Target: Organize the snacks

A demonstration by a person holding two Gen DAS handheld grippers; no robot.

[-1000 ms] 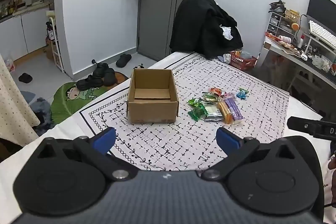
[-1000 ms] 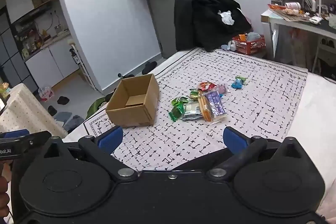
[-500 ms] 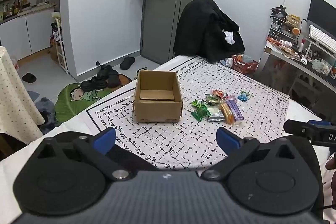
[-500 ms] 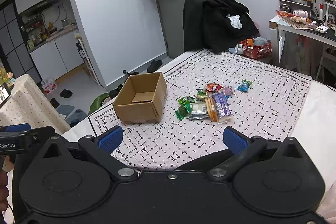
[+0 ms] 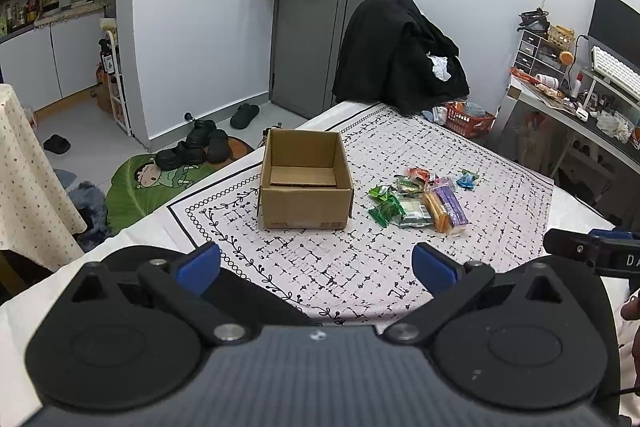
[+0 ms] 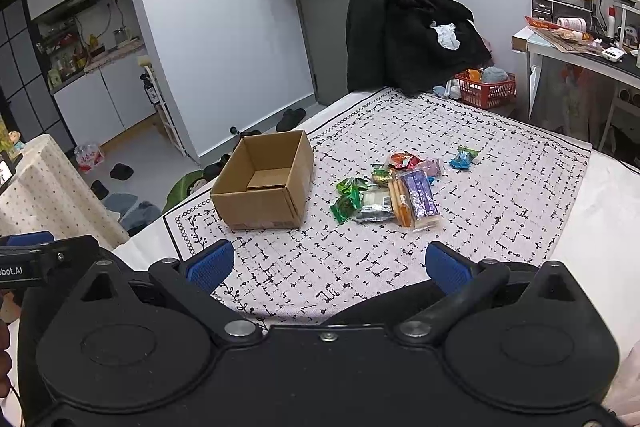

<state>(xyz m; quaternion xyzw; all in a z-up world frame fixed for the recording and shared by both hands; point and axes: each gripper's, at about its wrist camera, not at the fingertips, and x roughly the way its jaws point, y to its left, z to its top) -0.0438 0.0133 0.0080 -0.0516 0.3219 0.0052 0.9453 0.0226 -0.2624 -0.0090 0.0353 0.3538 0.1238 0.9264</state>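
An open, empty cardboard box (image 5: 306,183) (image 6: 266,183) stands on a patterned cloth. To its right lies a loose pile of wrapped snacks (image 5: 420,201) (image 6: 390,193): green packets, a red one, a purple bar, orange sticks. A blue candy (image 5: 467,179) (image 6: 463,159) lies apart at the far right. My left gripper (image 5: 316,263) is open and empty, well short of the box. My right gripper (image 6: 328,265) is open and empty, well short of the snacks.
The cloth (image 5: 400,267) covers a white bed or table. A chair draped with a black coat (image 5: 400,55) stands at the far edge. A red basket (image 6: 486,89) and a desk (image 6: 580,51) stand at the right. Shoes (image 5: 200,147) lie on the floor at the left.
Both grippers have risen and tilted so the box and snacks sit higher and nearer the middle of each view. Nothing on the cloth has moved.
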